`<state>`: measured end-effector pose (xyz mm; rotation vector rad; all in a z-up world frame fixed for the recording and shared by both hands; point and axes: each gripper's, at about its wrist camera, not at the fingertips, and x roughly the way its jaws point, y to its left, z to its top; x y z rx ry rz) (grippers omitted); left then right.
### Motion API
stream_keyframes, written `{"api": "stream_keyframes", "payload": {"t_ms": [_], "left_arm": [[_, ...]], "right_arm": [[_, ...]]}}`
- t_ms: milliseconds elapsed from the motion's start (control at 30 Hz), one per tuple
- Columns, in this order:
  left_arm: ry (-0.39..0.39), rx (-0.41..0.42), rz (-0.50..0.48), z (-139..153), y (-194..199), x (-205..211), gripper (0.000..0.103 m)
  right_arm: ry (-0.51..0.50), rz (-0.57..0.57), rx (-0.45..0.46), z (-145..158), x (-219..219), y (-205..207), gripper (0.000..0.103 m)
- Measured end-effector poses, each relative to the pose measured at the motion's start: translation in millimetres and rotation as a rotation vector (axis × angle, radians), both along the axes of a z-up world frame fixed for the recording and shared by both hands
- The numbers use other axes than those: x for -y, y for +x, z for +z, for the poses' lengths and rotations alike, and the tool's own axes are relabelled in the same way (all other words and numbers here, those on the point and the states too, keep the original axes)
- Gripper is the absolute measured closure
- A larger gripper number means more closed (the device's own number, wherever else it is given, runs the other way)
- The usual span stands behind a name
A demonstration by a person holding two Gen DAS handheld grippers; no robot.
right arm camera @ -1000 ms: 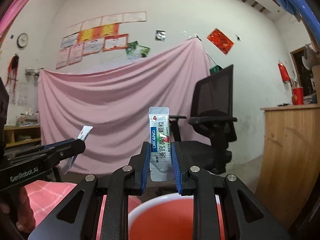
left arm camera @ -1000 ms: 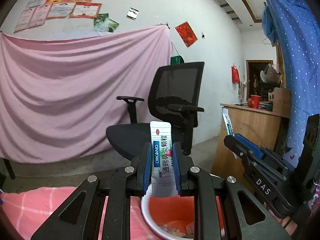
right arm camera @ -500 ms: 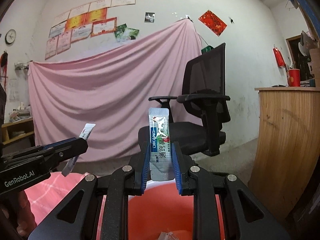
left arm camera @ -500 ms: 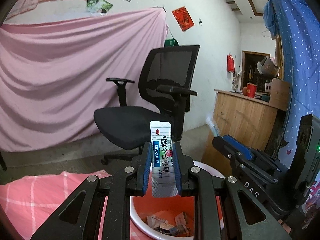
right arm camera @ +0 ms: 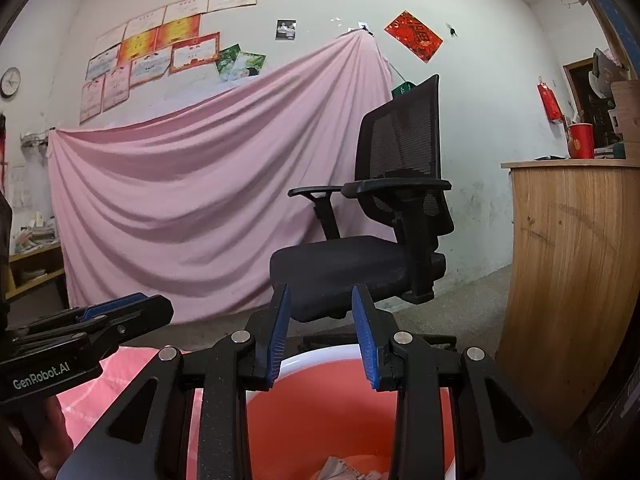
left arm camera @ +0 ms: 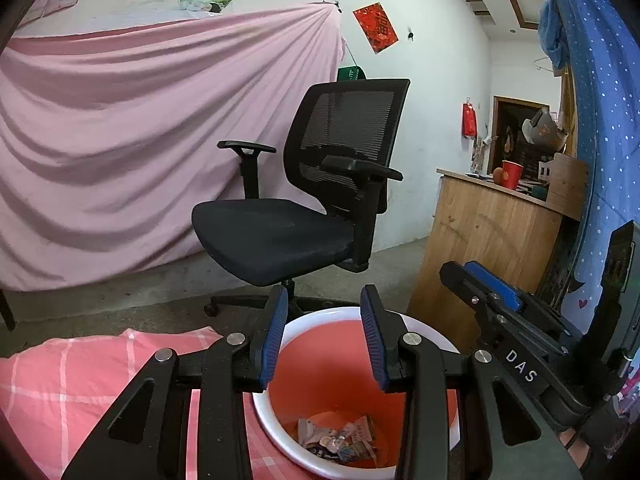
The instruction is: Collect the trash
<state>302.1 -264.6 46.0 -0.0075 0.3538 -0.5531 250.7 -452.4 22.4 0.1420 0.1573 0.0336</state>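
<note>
A red bin with a white rim (left arm camera: pixel 344 314) stands below both grippers; it also shows in the right wrist view (right arm camera: pixel 320 354). Several wrappers and sachets (left arm camera: pixel 340 438) lie at its bottom, and a few show in the right wrist view (right arm camera: pixel 344 470). My left gripper (left arm camera: pixel 324 320) is open and empty above the bin. My right gripper (right arm camera: pixel 320 316) is open and empty above the bin too. The right gripper appears at the right of the left wrist view (left arm camera: pixel 492 292). The left gripper appears at the left of the right wrist view (right arm camera: pixel 120 312).
A black office chair (left arm camera: pixel 312 216) stands just behind the bin. A wooden counter (left arm camera: pixel 492 232) with a red cup (left arm camera: pixel 511 174) is to the right. A pink checked cloth (left arm camera: pixel 80 380) covers the surface left of the bin. A pink sheet (left arm camera: pixel 140 140) hangs on the wall.
Both grippers have opened and the two sachets they held are gone from their jaws. Both views have tilted down, showing more of the bin.
</note>
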Motion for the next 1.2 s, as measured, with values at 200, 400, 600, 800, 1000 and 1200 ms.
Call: {"api": "stream_keyframes", "payload": {"t_ms": [200,400,600,800,1000,1200], "left_arm": [[-0.001,0.008,0.026,1.7,-5.9,-9.7,0.070],[0.006,0.007,0.062,2.7,-15.2,-24.9,0.069],[-0.019,-0.019,0.123,0.1,-30.7,-52.5,0.061],[-0.016,-0.037,0.190,-2.8,-53.5,-83.9,0.058],[-0.013,-0.035,0.257,-9.2,-86.5,-114.3,0.045],[-0.047,-0.038,0.313,-18.0,-123.6,-143.4,0.015]], "right_arm": [[-0.003,0.008,0.021,6.1,-2.9,-5.4,0.073],[-0.014,0.016,0.038,12.4,-9.7,-12.6,0.069],[-0.017,0.033,0.038,13.9,-22.0,-23.3,0.061],[-0.046,0.028,0.043,14.1,-37.0,-43.7,0.052],[-0.050,0.036,0.057,15.5,-48.8,-65.1,0.029],[-0.013,0.029,0.013,6.6,-56.1,-93.0,0.025]]}}
